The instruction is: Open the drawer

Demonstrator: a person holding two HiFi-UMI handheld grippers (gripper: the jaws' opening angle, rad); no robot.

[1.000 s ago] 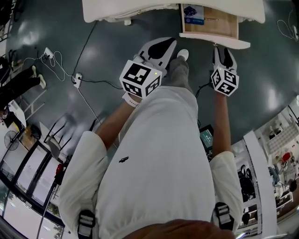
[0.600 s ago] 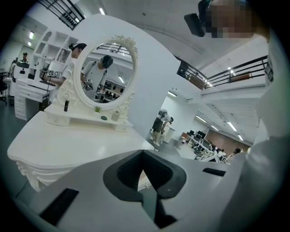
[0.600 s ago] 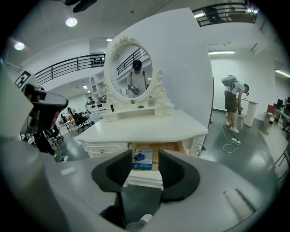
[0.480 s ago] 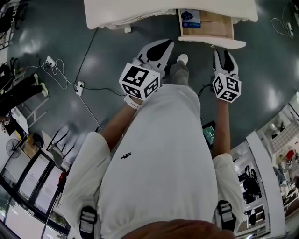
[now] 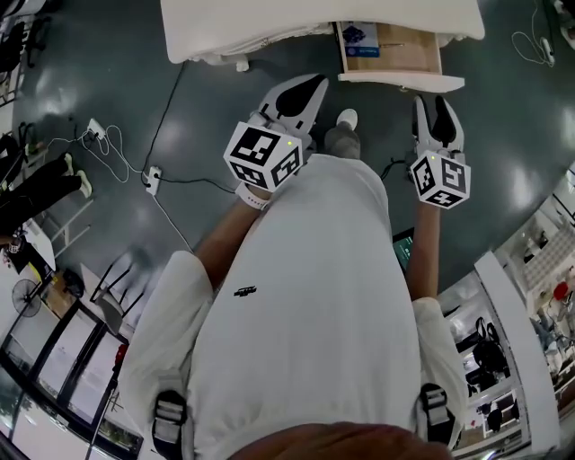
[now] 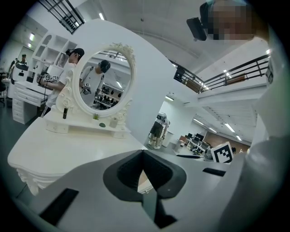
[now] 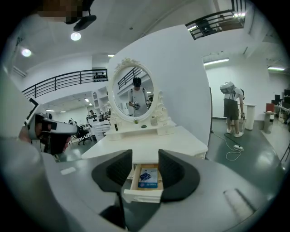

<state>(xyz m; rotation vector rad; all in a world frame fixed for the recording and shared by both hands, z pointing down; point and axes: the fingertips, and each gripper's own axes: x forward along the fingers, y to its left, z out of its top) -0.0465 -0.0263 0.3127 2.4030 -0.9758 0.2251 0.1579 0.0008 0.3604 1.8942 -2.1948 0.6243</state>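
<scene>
While looking steeply down, can see the drawer [image 5: 404, 52] pulled well out of the white dressing table [image 5: 269, 22], wooden bottom bared, white front panel facing the person. Holds a blue packet [image 5: 359, 36] lying flat at its left end, plain to see in the right gripper view too. Lined up right in front of it with the right gripper [image 5: 432, 99], jaws spread wide, clamped on nothing, drawer front framed between the pads yet apart from them. Off to the left with the left gripper [image 5: 310, 85], close by the person's white shoe [image 5: 347, 119] in the head view, jaws pinched together at the tips, nothing caught between. Further back on the tabletop, an oval mirror [image 7: 132, 95] in a carved white frame. Out on the dark floor [image 5: 225, 117] to the left, a white power strip [image 5: 151, 148] with trailing cable.
</scene>
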